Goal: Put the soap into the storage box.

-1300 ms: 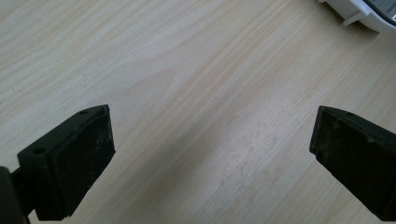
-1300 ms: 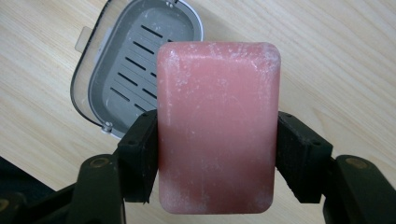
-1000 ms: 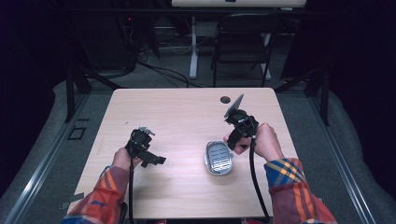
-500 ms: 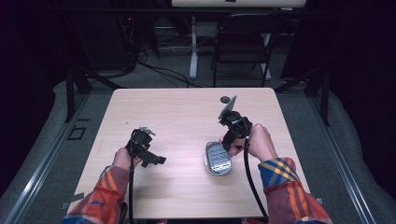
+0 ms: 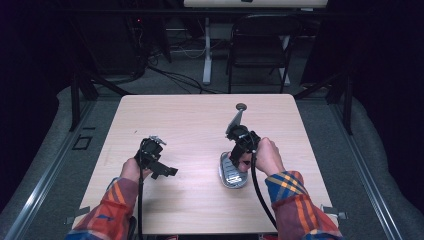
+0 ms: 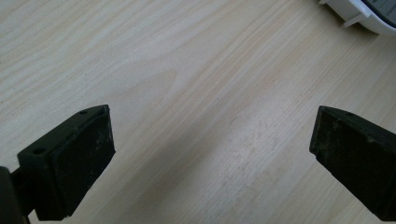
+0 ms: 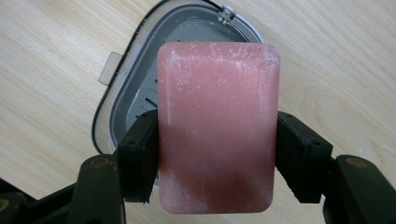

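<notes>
A: Which step is this?
B: The right tongs (image 7: pixel 215 154) clamp the pink soap bar (image 7: pixel 217 126) just above the soap dish (image 7: pixel 121 93); next comes lowering it in. The left tongs (image 6: pixel 210 154) gape empty beside the dish.

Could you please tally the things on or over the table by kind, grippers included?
Grippers: 2, the left gripper and the right gripper
Pink soap bars: 1, the soap bar clamped in the right gripper
Soap dishes: 1, the grey soap dish under it
Small dark round things: 1, the round thing near the far edge
Total: 5
</notes>
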Tool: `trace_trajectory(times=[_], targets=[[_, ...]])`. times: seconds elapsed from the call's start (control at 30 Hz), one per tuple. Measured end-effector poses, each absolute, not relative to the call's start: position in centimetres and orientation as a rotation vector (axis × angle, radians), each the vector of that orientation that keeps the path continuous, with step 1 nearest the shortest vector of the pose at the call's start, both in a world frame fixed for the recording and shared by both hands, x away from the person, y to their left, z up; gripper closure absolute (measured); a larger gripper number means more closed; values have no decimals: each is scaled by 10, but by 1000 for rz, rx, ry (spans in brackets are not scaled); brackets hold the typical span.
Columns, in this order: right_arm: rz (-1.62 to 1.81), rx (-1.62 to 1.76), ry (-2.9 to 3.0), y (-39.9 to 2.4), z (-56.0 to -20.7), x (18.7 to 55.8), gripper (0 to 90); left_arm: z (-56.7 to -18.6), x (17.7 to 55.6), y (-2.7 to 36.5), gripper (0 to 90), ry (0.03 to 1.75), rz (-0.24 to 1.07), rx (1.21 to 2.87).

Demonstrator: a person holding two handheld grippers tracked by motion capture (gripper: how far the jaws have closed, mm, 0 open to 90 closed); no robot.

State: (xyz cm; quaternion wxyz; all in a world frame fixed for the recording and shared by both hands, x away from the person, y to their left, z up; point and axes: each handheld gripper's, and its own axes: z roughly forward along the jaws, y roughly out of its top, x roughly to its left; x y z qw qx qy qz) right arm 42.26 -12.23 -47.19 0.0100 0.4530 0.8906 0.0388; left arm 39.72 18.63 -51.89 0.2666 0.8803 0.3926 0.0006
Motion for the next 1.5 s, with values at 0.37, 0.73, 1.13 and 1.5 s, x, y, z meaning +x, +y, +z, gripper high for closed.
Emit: trace_trajectory(times=[0.37, 0.73, 1.13, 1.5], targets=[[82, 1461, 2768, -120, -483, 426, 372, -519, 397, 185, 0, 1059, 3, 2383], [56, 1494, 2750, -119, -485, 426, 371, -519, 397, 185, 0, 1057, 3, 2392], [105, 1590, 2733, -121, -487, 423, 380, -520, 397, 184, 0, 1056, 1, 2398], [311, 1561, 2753, -141, -467, 411, 399, -520, 397, 184, 0, 1051, 1, 2402]])
